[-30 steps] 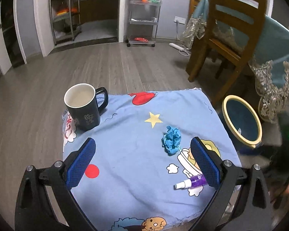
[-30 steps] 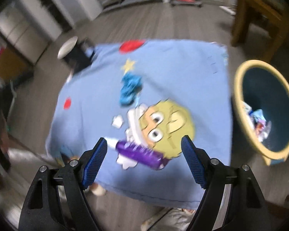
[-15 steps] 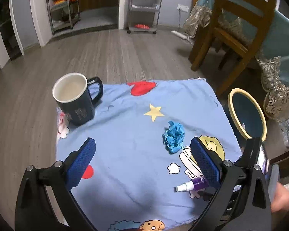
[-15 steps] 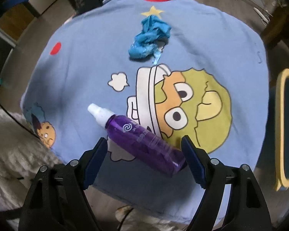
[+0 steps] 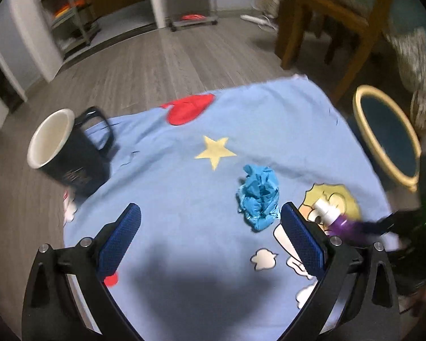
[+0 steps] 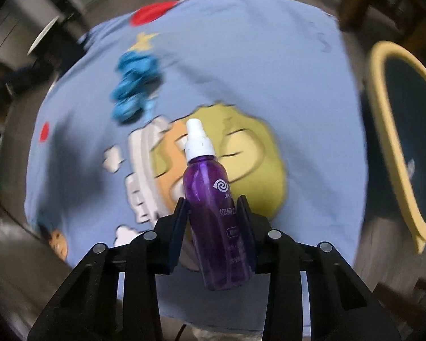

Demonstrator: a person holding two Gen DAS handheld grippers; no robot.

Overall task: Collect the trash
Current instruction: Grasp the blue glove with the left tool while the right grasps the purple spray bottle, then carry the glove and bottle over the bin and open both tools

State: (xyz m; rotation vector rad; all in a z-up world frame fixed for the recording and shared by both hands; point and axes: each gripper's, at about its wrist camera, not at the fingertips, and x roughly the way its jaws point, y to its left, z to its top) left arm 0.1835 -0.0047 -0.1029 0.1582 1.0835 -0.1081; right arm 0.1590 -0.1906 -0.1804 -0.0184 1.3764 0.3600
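So the right gripper [image 6: 213, 213] has just closed, pinching the purple spray bottle [image 6: 213, 213] above the cartoon cloth [image 6: 255, 56]. The left gripper [image 5: 210, 241] hangs spread wide, with the crumpled blue wad [image 5: 258, 199] on the cloth just ahead of its fingertips, bin [image 5: 383, 130] off to the cloth's right.

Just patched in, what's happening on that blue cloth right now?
A person is clearing trash with two handheld grippers. The right gripper has just been closing and now clamps the purple spray bottle, nozzle pointing away from it. The left gripper is open above the cartoon-print cloth, with the crumpled blue paper just inside its right finger, not yet gripped. A dark mug stands at the cloth's far left corner. The yellow-rimmed bin sits beside the cloth on the right.
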